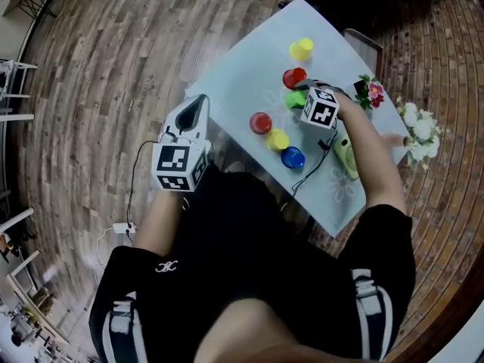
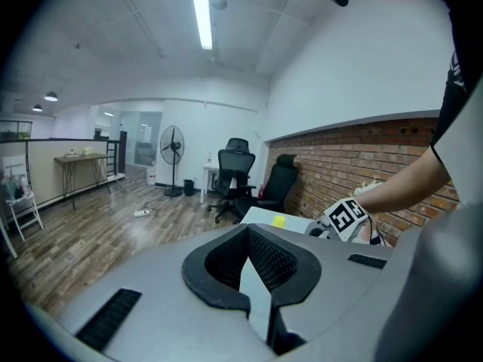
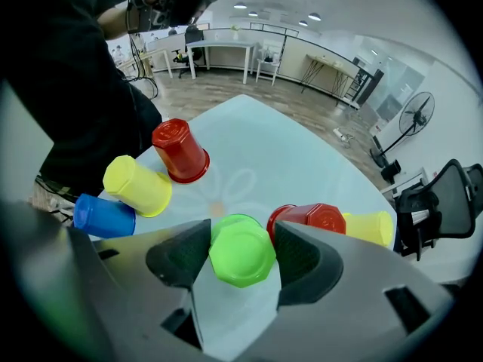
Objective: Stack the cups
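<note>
**Right claw on the green cup, no stack built yet**

Right gripper (image 3: pixel 240 261) had its jaws either side of the green cup (image 3: pixel 241 249), with the pads against both flanks. That read as a grip, not a hover. The cup was mid-table, mouth down and flat base up towards the claw, its long axis close to upright. Whether its rim rested on the table (image 1: pixel 249 59) or hung just clear of it, neither view settled.

Just beside it, behind the right jaw, stood the near red cup (image 3: pixel 309 219), and past that the far yellow cup (image 3: pixel 370 227). On the other side sat the second red cup (image 3: pixel 179 149), then the second yellow cup (image 3: pixel 136 185) and the blue cup (image 3: pixel 103 216) close together. All of them looked to be base up as well.

Six cups, six separate pieces, and none sat over another. By my reckoning the whole stacking job lay ahead, with green the likely first mover.

Left gripper (image 2: pixel 251 247) hung off the table's edge over the floor, jaw tips together and nothing between them.
</note>
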`<state>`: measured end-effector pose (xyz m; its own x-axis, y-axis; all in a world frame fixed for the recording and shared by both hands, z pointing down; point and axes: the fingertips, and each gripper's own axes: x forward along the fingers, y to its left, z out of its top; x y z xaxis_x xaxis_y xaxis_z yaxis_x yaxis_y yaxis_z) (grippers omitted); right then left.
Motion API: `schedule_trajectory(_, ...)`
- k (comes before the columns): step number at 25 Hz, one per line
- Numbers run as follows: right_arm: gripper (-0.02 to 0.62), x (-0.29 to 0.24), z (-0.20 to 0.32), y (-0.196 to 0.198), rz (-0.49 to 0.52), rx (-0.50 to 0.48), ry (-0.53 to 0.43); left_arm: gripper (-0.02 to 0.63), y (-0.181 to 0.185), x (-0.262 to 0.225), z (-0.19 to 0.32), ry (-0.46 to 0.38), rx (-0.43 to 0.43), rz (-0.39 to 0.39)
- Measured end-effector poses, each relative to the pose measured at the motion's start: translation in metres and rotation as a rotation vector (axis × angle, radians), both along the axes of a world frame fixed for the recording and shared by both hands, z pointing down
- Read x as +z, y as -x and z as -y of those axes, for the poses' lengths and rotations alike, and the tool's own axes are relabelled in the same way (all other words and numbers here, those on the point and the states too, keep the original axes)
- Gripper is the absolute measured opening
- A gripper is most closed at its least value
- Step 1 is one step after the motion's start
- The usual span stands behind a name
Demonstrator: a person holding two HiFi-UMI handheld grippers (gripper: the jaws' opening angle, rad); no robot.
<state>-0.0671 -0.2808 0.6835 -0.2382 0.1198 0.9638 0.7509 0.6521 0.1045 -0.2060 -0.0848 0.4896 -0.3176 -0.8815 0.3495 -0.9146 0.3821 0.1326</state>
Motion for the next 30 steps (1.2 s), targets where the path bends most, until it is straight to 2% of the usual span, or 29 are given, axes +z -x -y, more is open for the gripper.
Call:
schedule_trajectory(18,0.276,0.026,0.003,0.010,0.021,0.126,-0.075,0.002,0.011,-0.002,0.008,-0.010,0.067,-0.004)
schedule_trajectory(26,0.275,-0.005,-0.004,0.005,0.043,0.200,-0.086,0.002,0.011,-0.014,0.008,-0.041,0.128,0.015)
schedule_trajectory(30,0.276,-0.035,-0.004,-0.005,0.030,0.297,-0.094,0.002,0.004,-0.022,0.013,-0.072,0.182,0.014)
